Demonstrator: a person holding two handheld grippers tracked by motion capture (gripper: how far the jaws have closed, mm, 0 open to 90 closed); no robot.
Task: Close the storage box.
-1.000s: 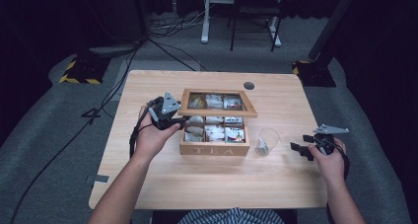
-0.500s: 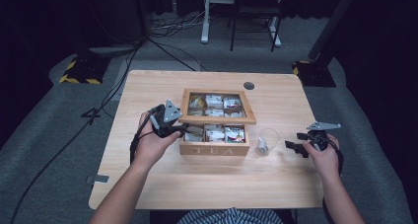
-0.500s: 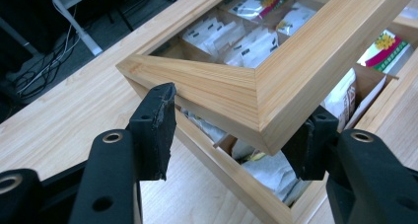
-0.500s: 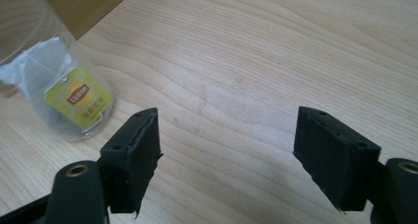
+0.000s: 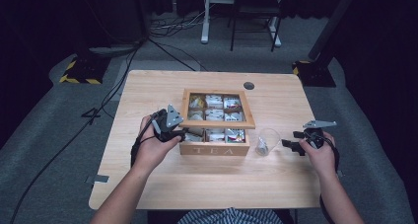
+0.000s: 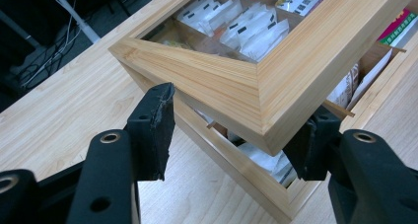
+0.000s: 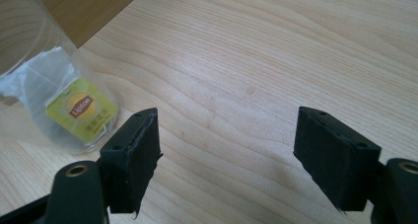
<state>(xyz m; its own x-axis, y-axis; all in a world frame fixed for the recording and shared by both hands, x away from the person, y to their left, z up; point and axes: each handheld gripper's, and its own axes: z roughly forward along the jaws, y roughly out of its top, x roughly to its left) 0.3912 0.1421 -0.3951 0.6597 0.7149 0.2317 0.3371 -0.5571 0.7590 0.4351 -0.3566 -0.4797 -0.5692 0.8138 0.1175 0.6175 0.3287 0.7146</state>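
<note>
Left gripper [image 6: 236, 113] stands released around the near corner of the tea box lid [image 6: 276, 76]. Its jaws have just been opening, the wooden frame corner sits between them, and the left pad [image 6: 154, 130] is clearly apart from the wood. The other pad is tucked under the corner, and whether it touches cannot be told.

The lid hangs tilted, ajar above the tea box [image 6: 246, 184], which sits mid-table with its "TEA" front towards the person. With no pinch on it, the lid probably rests on the one jaw alone or is free to drop. If the gripper pulls away quickly, the frame could slam onto the base and jolt the box. A sachet standing proud in the near compartment [image 6: 261, 157] might get trapped under the rim, leaving the lid crooked. Dragging the lower jaw out sideways could also catch the corner and skew the box across the table [image 5: 197, 184].

Just right of the box stands a clear glass cup [image 5: 266, 141] holding a Lipton tea bag [image 7: 81, 110]. A shoved box could knock this light cup over.

The right gripper [image 5: 296, 144] rests low on the table near the cup, jaws wide and empty. A careless sweep inward could tip the cup too.
</note>
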